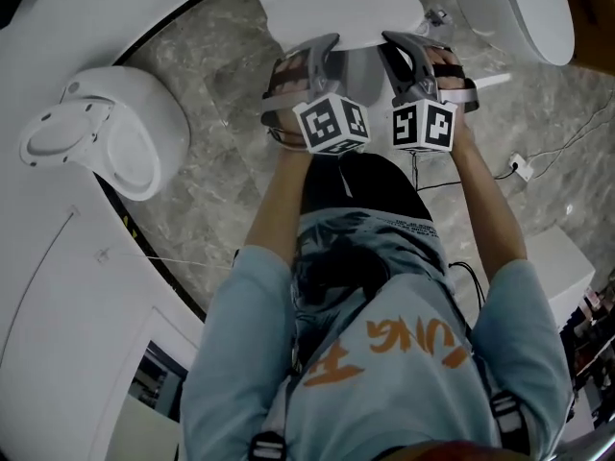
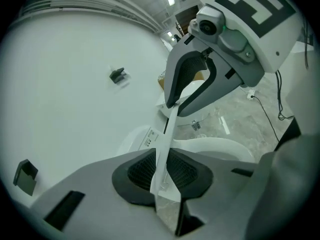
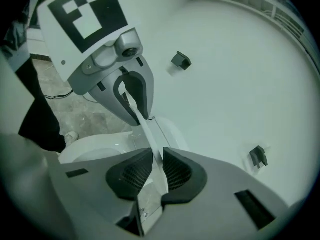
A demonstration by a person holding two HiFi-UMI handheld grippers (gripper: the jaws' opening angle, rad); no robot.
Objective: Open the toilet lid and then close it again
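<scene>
Head view: left tool (image 1: 325,51) and right tool (image 1: 399,48) sit side by side at the front rim of the white oval plastic toilet lid (image 1: 336,3), marker cubes facing the camera. Grey marbled floor (image 1: 221,84) lies below.

Left gripper view: the left tool's jaws are narrow, black ribbed pads pressed on both faces of the thin lid edge. The right tool grips the same edge further along. The lid is lifted off the white toilet seat ring (image 2: 215,146), which shows below and to the right. Its broad inner face fills the left of this view and carries small dark rubber bumpers (image 2: 117,75).

Right gripper view: the right tool's jaws are narrow too, pads clamped on the lid edge. The seat ring shows lower left, and the lid face spreads to the right.
</scene>
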